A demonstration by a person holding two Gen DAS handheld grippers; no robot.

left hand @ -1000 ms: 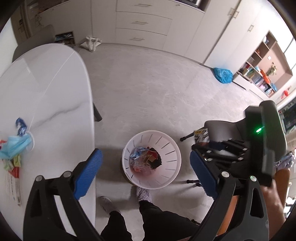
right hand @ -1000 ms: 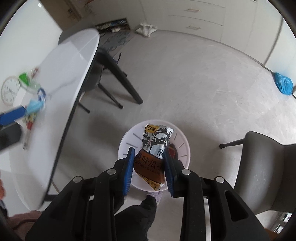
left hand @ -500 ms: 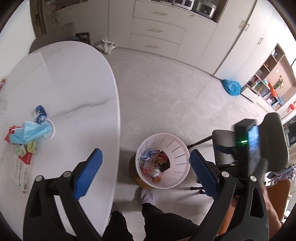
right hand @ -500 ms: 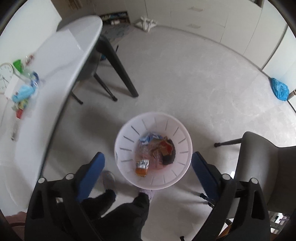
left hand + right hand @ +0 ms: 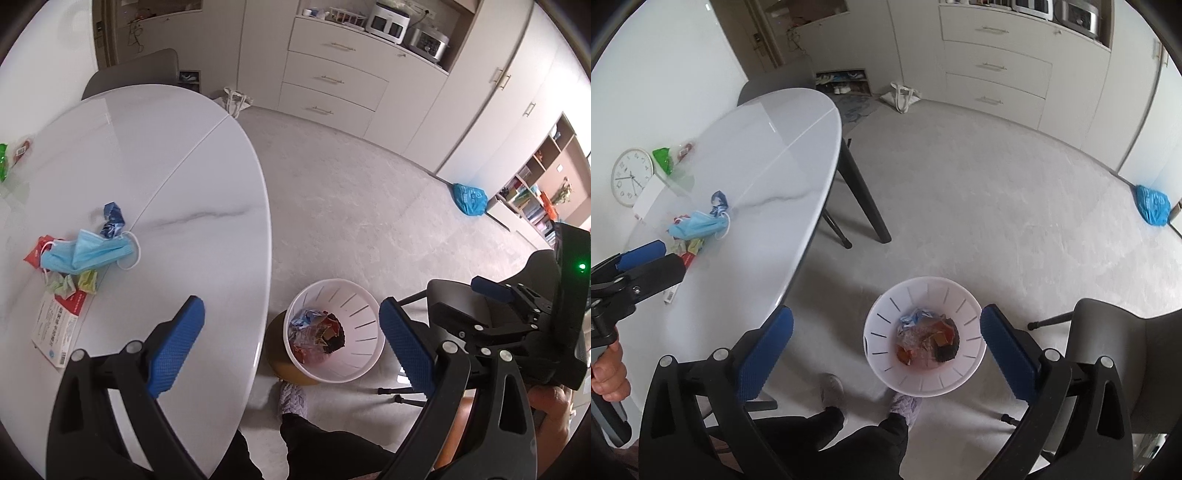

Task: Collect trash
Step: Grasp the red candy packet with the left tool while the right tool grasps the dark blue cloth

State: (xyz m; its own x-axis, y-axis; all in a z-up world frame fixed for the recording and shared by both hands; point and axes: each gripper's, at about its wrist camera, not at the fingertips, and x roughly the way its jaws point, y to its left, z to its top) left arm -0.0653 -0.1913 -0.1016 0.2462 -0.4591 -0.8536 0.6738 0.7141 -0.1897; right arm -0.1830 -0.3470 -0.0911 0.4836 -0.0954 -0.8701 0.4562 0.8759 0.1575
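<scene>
I have both grippers up over the room with nothing in either. My left gripper (image 5: 291, 347) has its blue pads (image 5: 173, 350) spread wide, one hanging over the edge of the white marble table (image 5: 159, 177), the other over the floor by the grey chair (image 5: 458, 299). My right gripper (image 5: 886, 350) is spread just as wide and looks down on the white slotted waste bin (image 5: 923, 295), which stands on the grey floor (image 5: 997, 192) between its pads, just beside the table's edge and near my feet.

The bin already holds a heap of crumpled wrappers (image 5: 925, 341): clear plastic, something orange-red, something black, a bit of blue.

The trash left to gather lies in a cluster on the table. I see a light blue face mask (image 5: 86, 253) with its ear loops splayed, a crumpled blue wrapper (image 5: 112, 219) touching its far end, a red packet (image 5: 35, 253) poking out from under its other end, pale green crumpled wrappers (image 5: 72, 282) just below it, and a flat white and red box (image 5: 57, 328) nearest to me. Further back on the table sit a green packet (image 5: 663, 158) and a white wall clock (image 5: 631, 177).

A blue plastic bag (image 5: 1152, 205) lies on the floor well apart from everything, by the cabinets
</scene>
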